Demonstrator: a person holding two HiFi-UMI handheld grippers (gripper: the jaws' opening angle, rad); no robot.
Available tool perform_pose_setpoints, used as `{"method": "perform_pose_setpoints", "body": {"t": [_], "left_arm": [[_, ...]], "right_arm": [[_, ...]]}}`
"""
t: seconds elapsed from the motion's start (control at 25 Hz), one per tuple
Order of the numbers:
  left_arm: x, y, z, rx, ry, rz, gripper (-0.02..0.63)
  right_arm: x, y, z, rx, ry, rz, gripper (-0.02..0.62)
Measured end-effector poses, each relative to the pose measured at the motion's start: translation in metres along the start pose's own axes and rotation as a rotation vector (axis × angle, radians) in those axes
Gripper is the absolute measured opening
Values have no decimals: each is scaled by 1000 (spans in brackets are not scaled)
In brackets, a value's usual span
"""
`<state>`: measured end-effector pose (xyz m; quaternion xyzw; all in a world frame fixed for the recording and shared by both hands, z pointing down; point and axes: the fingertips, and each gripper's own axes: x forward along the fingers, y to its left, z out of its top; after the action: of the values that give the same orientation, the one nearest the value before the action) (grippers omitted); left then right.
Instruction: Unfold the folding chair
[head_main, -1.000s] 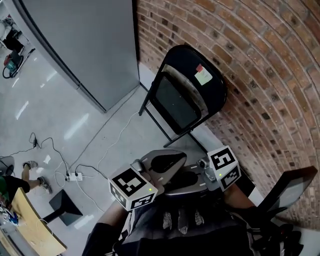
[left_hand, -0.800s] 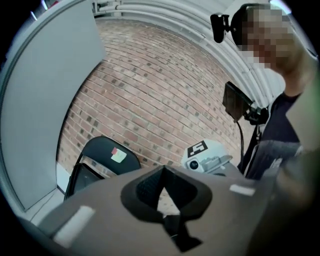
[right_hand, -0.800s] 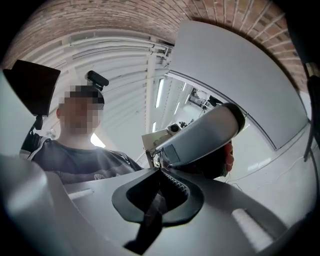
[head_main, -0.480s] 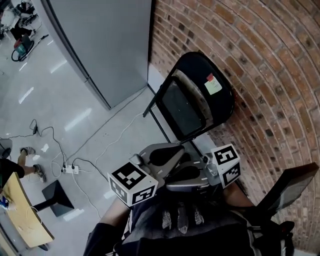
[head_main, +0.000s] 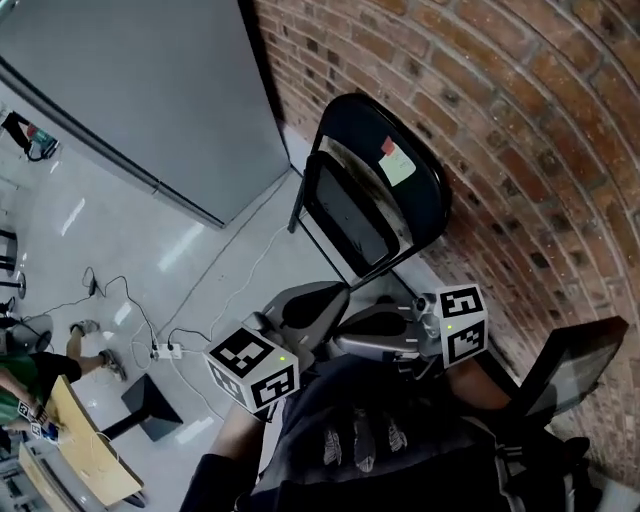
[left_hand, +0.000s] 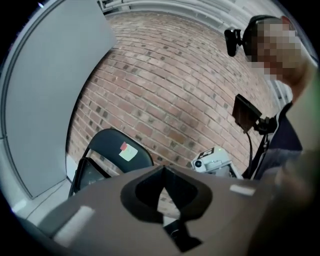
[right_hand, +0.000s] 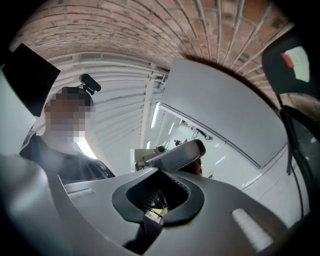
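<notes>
A black folding chair (head_main: 375, 190) leans folded against the brick wall (head_main: 520, 150), with a small red and pale label on its backrest. It also shows at the lower left of the left gripper view as the chair (left_hand: 112, 155) and at the right edge of the right gripper view as the chair (right_hand: 295, 65). My left gripper (head_main: 340, 292) is shut and holds nothing, a short way in front of the chair's lower frame. Beside it, my right gripper (head_main: 340, 342) is also shut and empty, pointing across toward the left one. Neither touches the chair.
A tall grey panel (head_main: 150, 100) stands left of the chair. Cables and a power strip (head_main: 165, 350) lie on the pale floor. A black screen on a stand (head_main: 570, 365) is at the right, and a wooden desk (head_main: 80, 450) and a person's foot (head_main: 85, 335) at the lower left.
Both grippers have shifted a little closer to the chair, still shut and close together. The head view has swung. The chair stays folded against the wall.
</notes>
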<state>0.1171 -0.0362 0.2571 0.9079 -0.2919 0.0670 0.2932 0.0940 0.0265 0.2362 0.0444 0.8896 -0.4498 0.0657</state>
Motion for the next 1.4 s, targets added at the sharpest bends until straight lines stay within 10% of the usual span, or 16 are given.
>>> {"method": "perform_pose_setpoints", "body": {"t": [0.24,0.72,1.4], "left_arm": [[50,15,-15,-25,92,23,2],[130,44,-44,-54,250,22,2],[149,79,-87,-107,366,102,2]], "right_arm": [[-69,-64,39,-74,-112,-261,6],[-257,-202,87,-448,-38,-1286,273],[-263,-284,80,-452,160,-1365,183]]}}
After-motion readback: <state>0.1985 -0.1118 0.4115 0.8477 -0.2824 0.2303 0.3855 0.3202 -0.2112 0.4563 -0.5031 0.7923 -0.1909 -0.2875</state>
